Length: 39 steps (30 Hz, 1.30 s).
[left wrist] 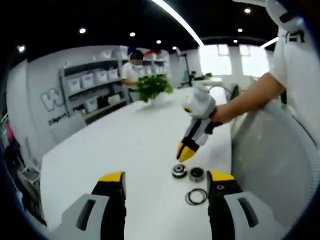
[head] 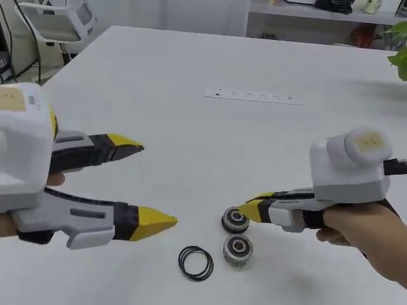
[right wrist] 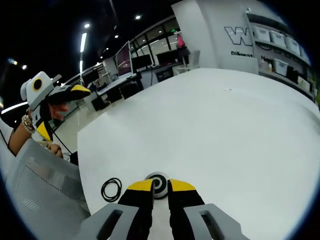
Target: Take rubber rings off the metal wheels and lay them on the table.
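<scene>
At the far left of the head view, the left gripper (head: 143, 184) is held above a white table (head: 191, 76), with its two yellow-tipped jaws spread wide apart and nothing between them. Behind it, in the top left corner, a white chair (head: 57, 19) is seen beyond the table's edge. Further right, close to the near edge, a small bunch of black rubber rings (head: 195, 262) is laid flat on the table, off the wheels. Just to the right of the rings, two metal wheels are laid flat close together: the near wheel (head: 238, 249) beside the rings and the far wheel (head: 235, 220) just behind it. Well beyond them, a white power strip (head: 252, 96) is laid across the middle of the table. At the right, the right gripper (head: 245, 213) is held in a hand (head: 362, 232) and pointed leftward, its tips brought right up to the far wheel. In the right gripper view its jaws are drawn close together with only a thin gap left, and the wheel is seen just past the tips — whether anything is pinched there cannot be told. At the far right edge, the green leaves of a plant (head: 400, 57) are seen.
</scene>
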Motion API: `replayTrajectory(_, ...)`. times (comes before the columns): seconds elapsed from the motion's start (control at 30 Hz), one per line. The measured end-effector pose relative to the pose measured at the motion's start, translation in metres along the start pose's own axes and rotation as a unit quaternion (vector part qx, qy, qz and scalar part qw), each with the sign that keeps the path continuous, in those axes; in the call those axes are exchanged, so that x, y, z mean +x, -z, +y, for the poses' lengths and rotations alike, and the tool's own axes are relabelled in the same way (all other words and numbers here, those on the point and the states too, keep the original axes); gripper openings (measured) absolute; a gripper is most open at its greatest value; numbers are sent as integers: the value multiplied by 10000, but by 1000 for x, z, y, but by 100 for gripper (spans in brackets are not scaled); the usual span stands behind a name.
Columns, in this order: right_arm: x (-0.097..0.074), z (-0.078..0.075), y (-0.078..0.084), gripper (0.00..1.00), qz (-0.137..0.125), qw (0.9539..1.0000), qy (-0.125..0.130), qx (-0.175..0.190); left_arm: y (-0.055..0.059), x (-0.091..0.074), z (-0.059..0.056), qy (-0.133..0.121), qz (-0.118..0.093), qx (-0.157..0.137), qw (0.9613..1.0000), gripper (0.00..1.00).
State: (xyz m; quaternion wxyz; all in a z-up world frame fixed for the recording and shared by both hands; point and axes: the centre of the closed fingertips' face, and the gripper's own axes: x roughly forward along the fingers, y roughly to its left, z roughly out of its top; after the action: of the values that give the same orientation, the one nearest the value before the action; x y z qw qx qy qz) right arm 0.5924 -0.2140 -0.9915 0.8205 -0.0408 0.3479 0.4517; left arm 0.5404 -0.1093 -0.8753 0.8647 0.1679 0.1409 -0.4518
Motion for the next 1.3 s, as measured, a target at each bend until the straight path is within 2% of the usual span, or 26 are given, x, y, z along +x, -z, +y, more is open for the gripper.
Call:
replayTrajectory(0.2, 0, -7, 6, 8, 97, 9999, 67, 107, -18, 22, 2, 148, -13, 394, 9991, 61)
replayTrajectory(0.27, 0, -8, 10, 8, 179, 9998, 96, 55, -22, 32, -1, 256, 16, 538, 9982, 61)
replayTrajectory(0.33, 1, -9, 13, 8, 253, 9996, 101, 7, -28, 44, -8, 391, -7, 561, 9977, 60)
replayTrajectory(0.43, 1, -9, 16, 9, 305, 9995, 100, -22, -34, 61, -23, 684, -53, 700, 9952, 59)
replayTrajectory(0.63, 0, -10, 16, 9, 317, 9994, 107, -30, -34, 82, -34, 952, -12, 733, 9928, 58)
replayTrajectory(0.77, 0, -9, 16, 9, 277, 9996, 46, 99, -36, 94, -33, 1019, 18, 759, 9919, 57)
replayTrajectory(0.87, 0, -8, 16, 9, 269, 9996, 21, 127, -37, 104, -27, 977, 66, 807, 9919, 54)
replayTrajectory(0.97, 1, -7, 21, 11, 374, 9989, -77, 286, -37, 113, -17, 805, 102, 756, 9938, 47)
replayTrajectory(1.13, 1, -4, 24, 12, 426, 9989, -116, 158, -33, 127, -7, 650, -36, 503, 9966, 45)
replayTrajectory(1.23, 1, -2, 25, 13, 440, 9988, -172, 124, -24, 131, -7, 608, -85, 316, 9976, 43)
replayTrajectory(1.3, 1, -2, 27, 15, 478, 9986, -170, 115, -14, 132, -10, 535, -215, -37, 9983, 42)
